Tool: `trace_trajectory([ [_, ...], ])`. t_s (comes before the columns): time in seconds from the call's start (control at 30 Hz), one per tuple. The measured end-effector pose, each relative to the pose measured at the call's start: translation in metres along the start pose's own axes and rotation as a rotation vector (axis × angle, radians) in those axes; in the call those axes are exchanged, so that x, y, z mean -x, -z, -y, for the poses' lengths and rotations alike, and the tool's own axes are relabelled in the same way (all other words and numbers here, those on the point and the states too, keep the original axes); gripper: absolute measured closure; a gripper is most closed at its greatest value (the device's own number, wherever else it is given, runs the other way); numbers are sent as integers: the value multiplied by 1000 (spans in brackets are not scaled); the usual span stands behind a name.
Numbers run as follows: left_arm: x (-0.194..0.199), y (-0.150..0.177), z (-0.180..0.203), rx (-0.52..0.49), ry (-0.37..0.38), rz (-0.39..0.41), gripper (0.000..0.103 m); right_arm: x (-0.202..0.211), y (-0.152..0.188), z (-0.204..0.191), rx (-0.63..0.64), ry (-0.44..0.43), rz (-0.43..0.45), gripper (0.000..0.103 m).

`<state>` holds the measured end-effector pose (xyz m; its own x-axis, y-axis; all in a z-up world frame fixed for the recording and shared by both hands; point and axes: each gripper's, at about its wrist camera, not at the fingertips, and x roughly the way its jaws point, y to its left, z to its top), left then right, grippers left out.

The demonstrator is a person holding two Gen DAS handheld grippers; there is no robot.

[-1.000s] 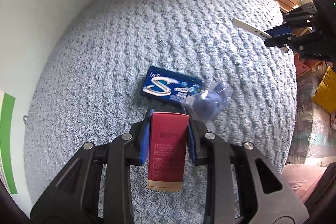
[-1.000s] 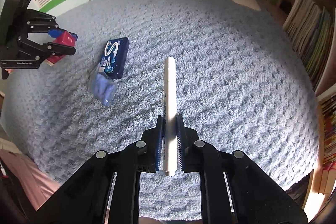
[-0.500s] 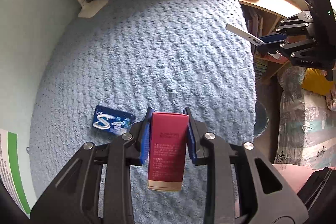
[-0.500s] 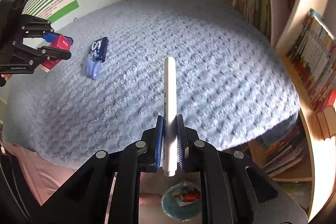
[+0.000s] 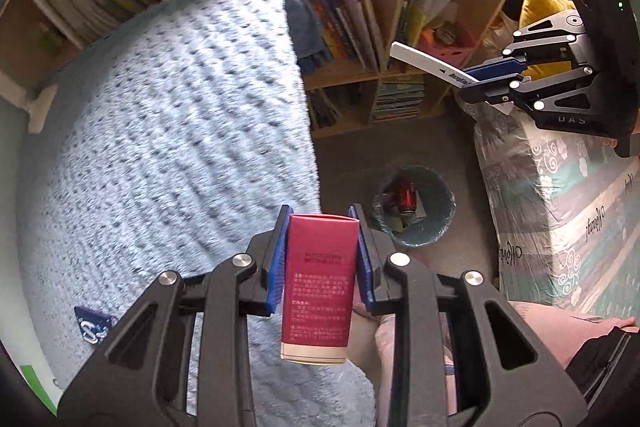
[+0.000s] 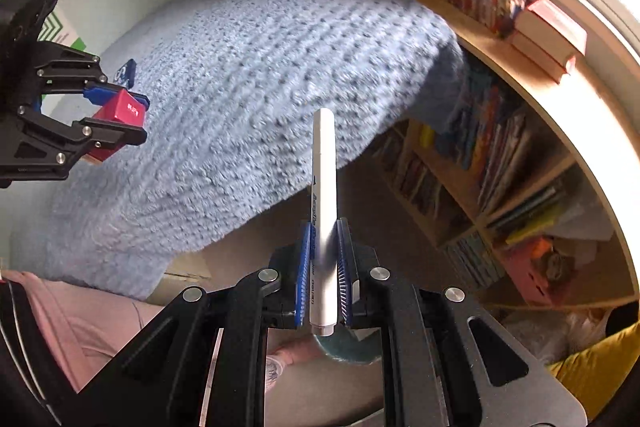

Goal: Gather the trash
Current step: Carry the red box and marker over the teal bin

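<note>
Left wrist view, 8 o'clock: dark blue gum pack [image 5: 93, 327] lies on the fuzzy light-blue blanket [image 5: 180, 131]. Centre: left gripper [image 5: 322, 261] clamped on a red rectangular carton [image 5: 318, 285], held upright between the blue pads. 4 o'clock of the carton's top: round teal waste bin [image 5: 438, 223] on the floor, a red can [image 5: 405, 197] inside. 2 o'clock: right gripper [image 5: 486, 79] clamped on a white cylindrical marker pen [image 5: 428, 65]. Right wrist view: pen points to 12 o'clock, bin rim just below the jaws at 6 o'clock. Wooden bookshelf [image 6: 500, 163] at 3 o'clock.
</note>
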<state>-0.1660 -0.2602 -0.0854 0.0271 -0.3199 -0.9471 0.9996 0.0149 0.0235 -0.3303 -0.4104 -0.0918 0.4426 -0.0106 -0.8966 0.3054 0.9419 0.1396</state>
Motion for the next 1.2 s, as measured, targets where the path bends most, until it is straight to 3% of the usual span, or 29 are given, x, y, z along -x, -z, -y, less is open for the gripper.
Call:
trace_trajectory([
  [0.3,-52,-29,80,-137,107,-71,76,2,75,44,-188,13,-41,89],
  [0.7,-149,-34,158,-230,178,-241,77,-46,164,94,-418,-62,-116,89],
  [0.87,-196,-33,183,-291,173,-305,77,-74,198,117,-513,-75,-132,89],
  [1.2,-304,-16,198,-270,188,-450,77,-174,266,149,-705,-163,-208,89],
])
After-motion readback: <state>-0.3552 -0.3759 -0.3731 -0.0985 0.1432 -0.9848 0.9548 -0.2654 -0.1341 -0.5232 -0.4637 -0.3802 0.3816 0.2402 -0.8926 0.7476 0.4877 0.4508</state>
